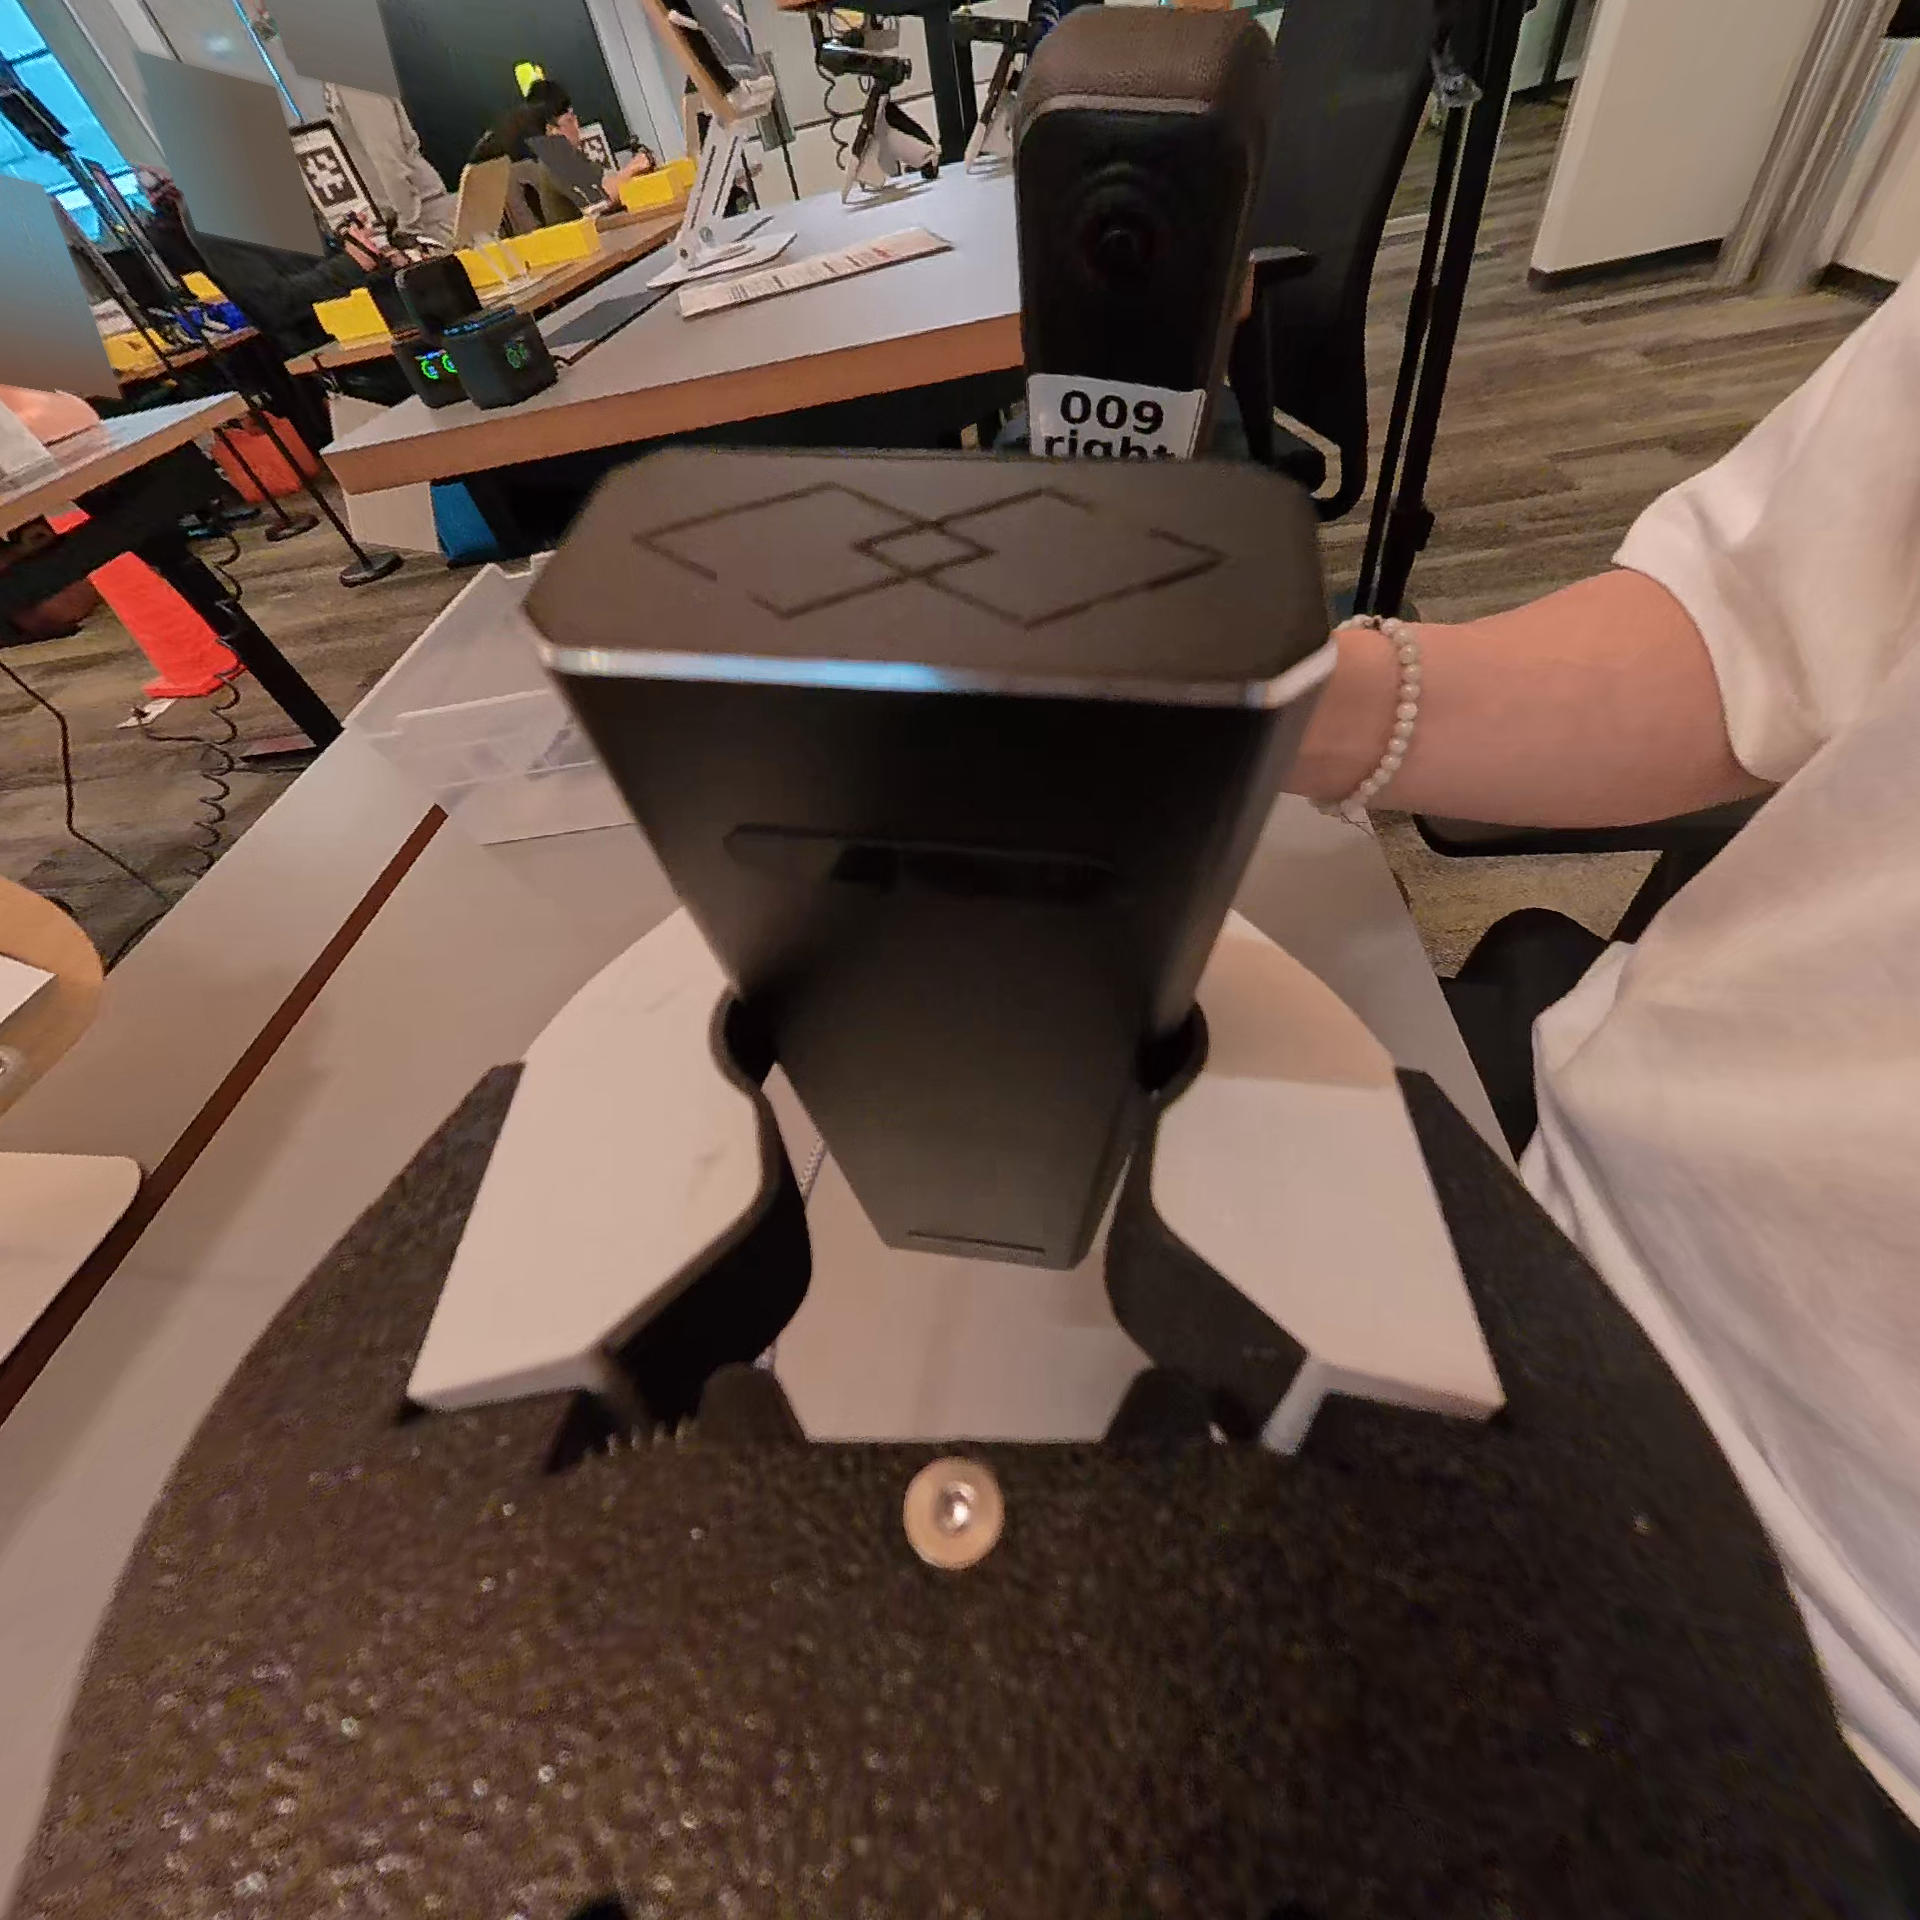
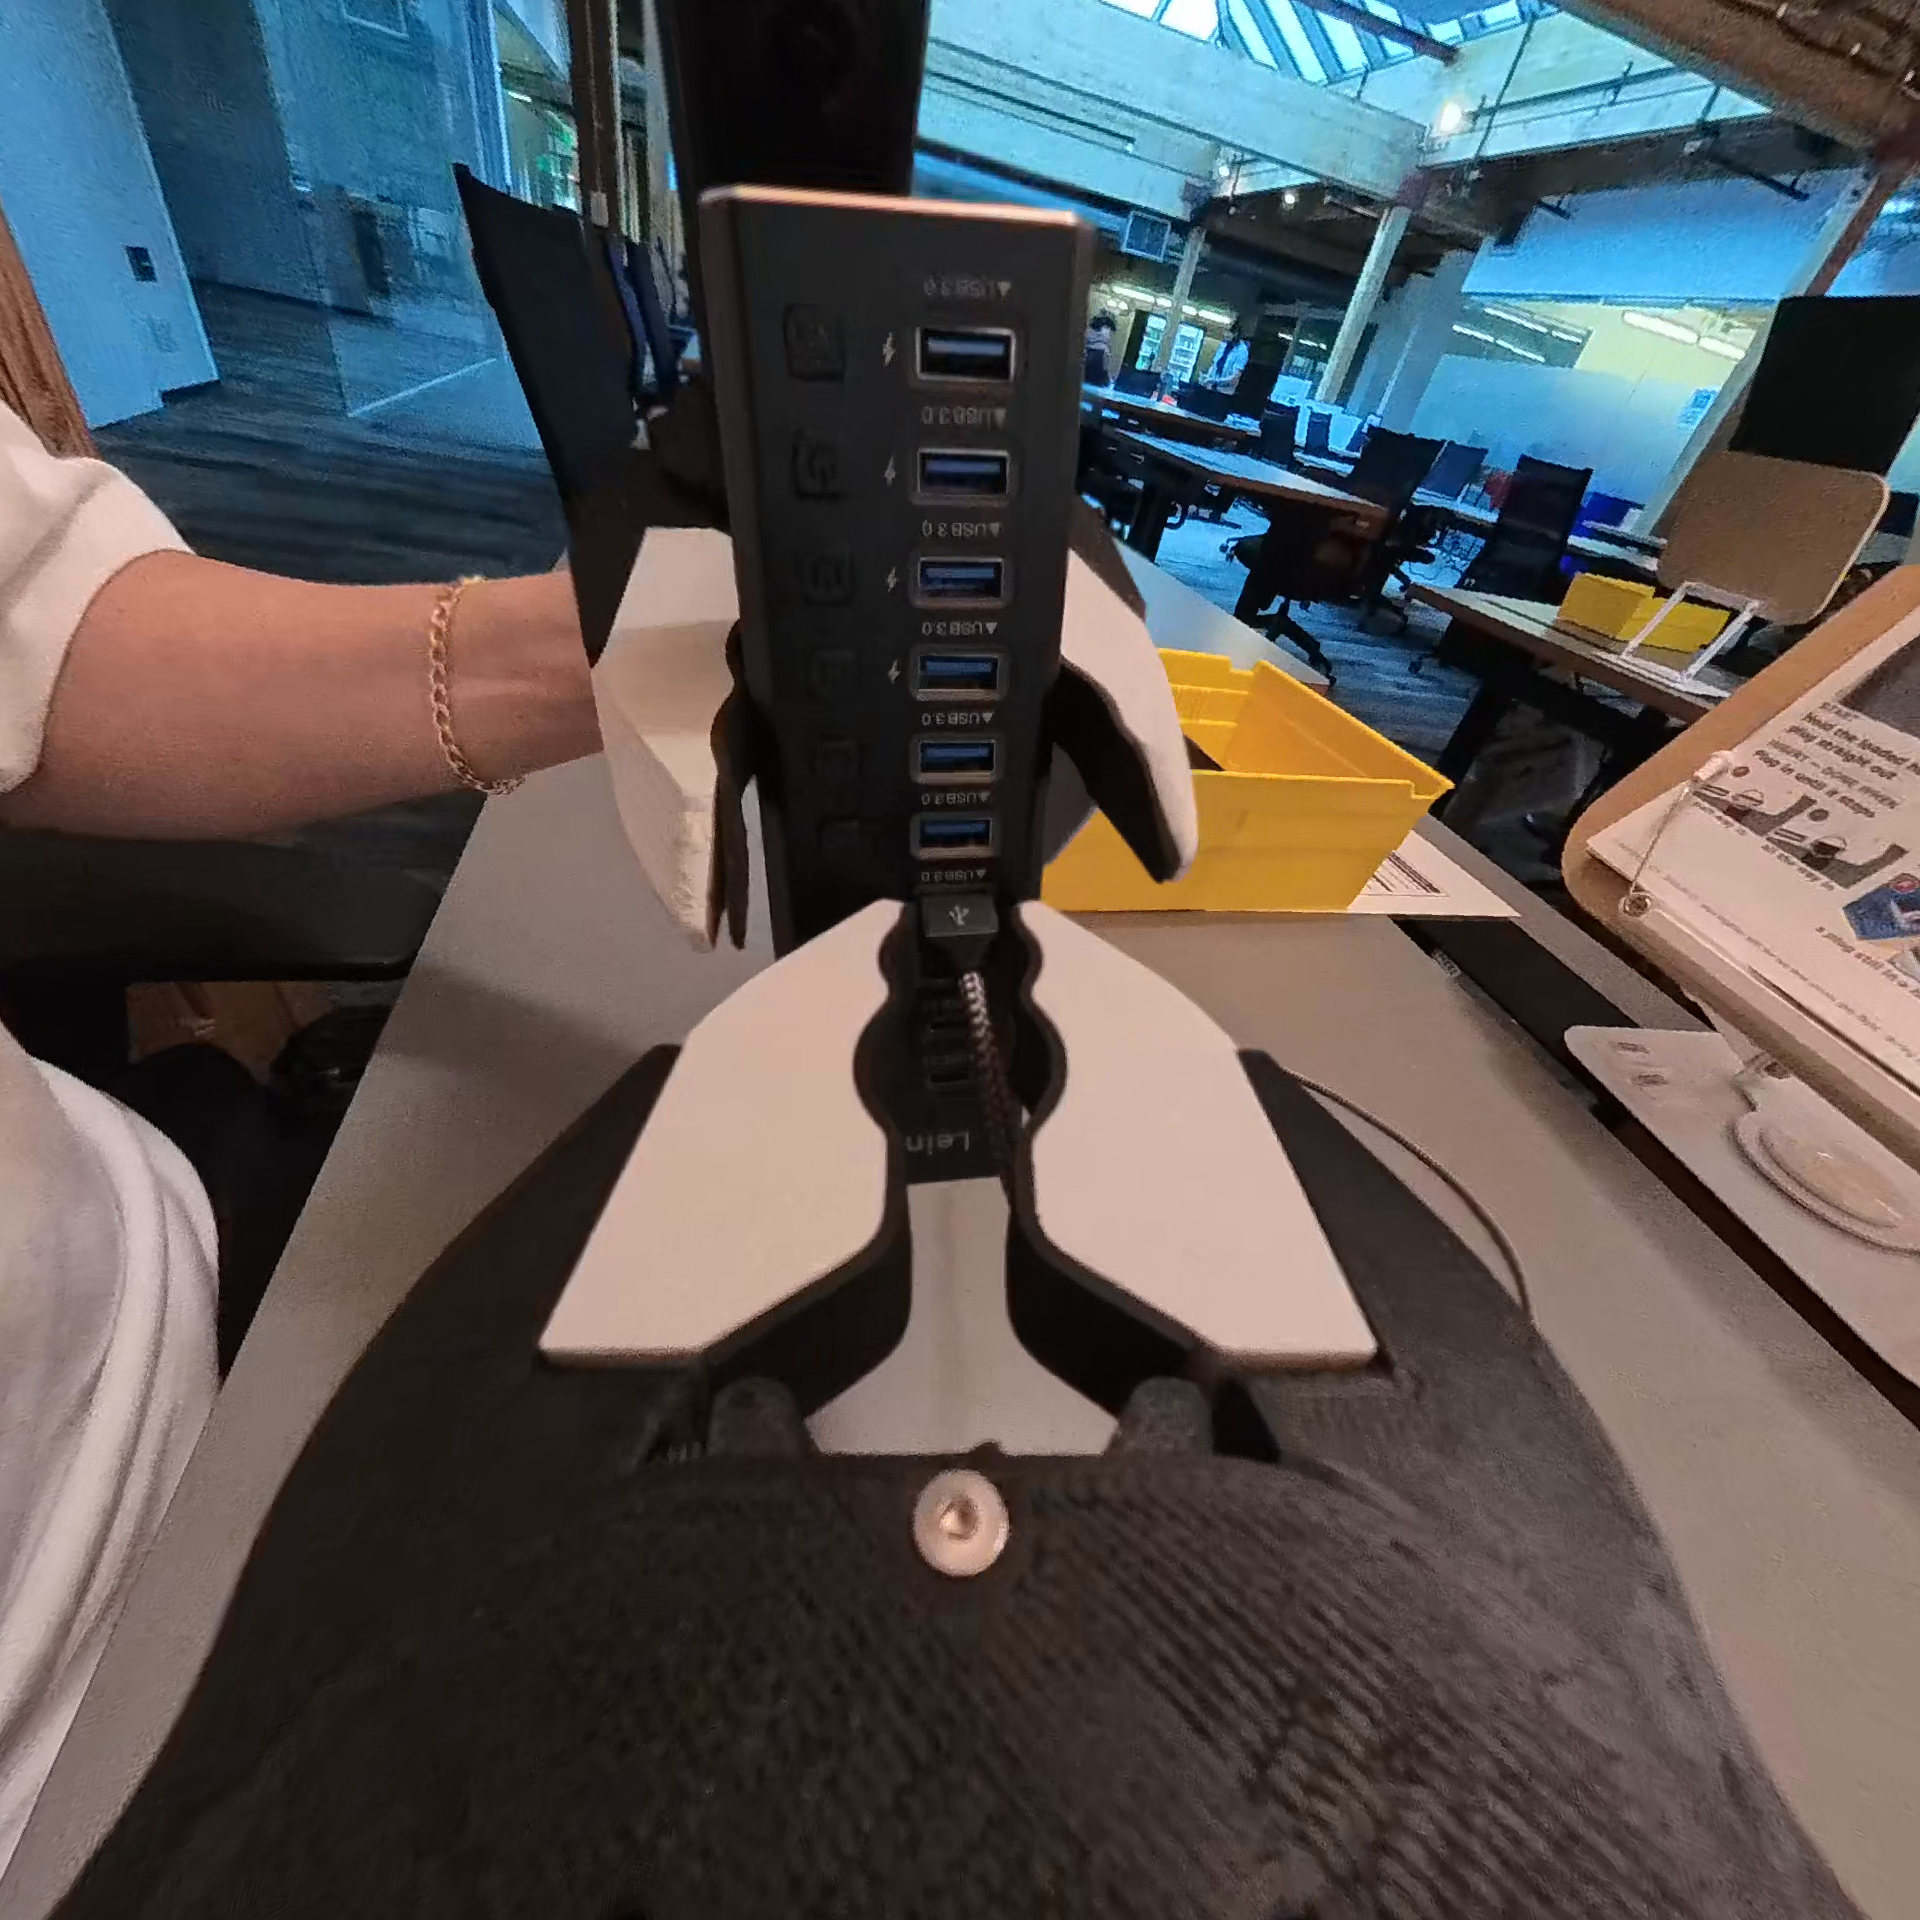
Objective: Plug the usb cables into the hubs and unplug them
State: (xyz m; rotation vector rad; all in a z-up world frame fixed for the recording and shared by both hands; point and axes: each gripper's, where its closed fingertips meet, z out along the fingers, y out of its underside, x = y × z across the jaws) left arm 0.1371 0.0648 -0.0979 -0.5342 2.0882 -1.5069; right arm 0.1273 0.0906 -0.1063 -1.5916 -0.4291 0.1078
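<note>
Black metal-look casing, rigid: the hub (image 2: 894, 540), a long bar held upright above the table (image 2: 1299, 1039) between your two grippers. One face carries a single column of blue-tongued ports with a small switch beside each; the back face, seen from the left wrist view, is plain with an engraved diamond pattern on its end cap.

Handling, as a judgement: you can expect the hub to be stiff and moderately weighty, with smooth sides that may slide under a light pinch. Take it across the narrow sides, low on the body, as the left gripper (image 1: 961, 1049) does now, its jaws clamped on the hub.

Item two: the usb cable (image 2: 982, 1049), braided black-and-white cord, limp, ending in a short hard black plug (image 2: 958, 920). The plug sits at the lowest port of the column; whether it is fully seated cannot be told. The plug is the only stiff part, so hold there, never on the cord. The right gripper (image 2: 956, 997) has its jaws closed about the plug and the first stretch of cord.

Surroundings: a yellow bin (image 2: 1257, 810) behind the hub on the table; a clipboard with printed sheets (image 2: 1787, 831) on a stand to your right.
</note>
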